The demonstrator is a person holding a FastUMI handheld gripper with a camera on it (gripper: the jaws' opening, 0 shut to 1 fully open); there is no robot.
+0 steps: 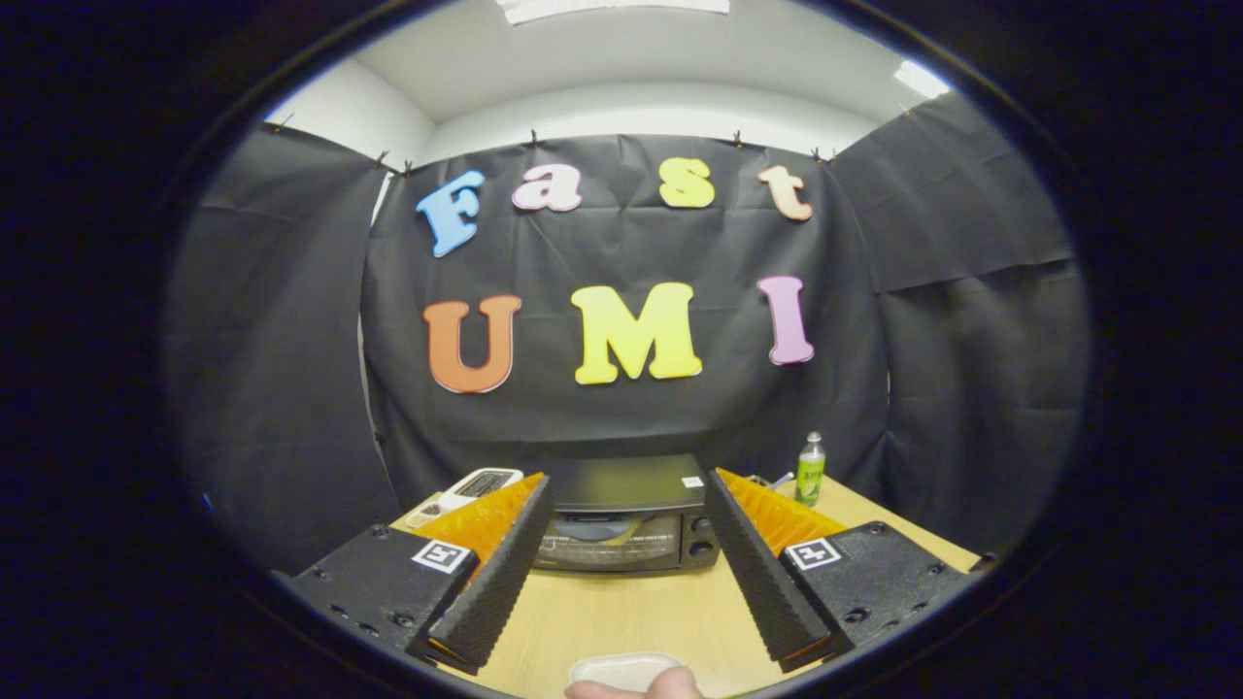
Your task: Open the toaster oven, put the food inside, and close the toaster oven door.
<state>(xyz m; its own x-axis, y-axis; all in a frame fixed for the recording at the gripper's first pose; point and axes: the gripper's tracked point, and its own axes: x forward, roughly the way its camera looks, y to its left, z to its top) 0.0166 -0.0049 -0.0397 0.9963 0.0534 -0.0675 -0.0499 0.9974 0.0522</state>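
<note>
A black toaster oven (626,519) stands at the far side of the wooden table (621,612), straight ahead beyond my fingers, with its glass door shut and two knobs on its right side. My gripper (626,519) is open, its two fingers spread wide with nothing between them but the table and the oven in the distance. Close below the fingers, at the near table edge, lies a pale white item (621,670) that may be the food or its dish, with a person's fingertips (636,687) touching it.
A small green bottle (810,469) stands on the table to the right of the oven. A white device (476,485) lies to the oven's left, behind the left finger. Black cloth walls close the booth on three sides.
</note>
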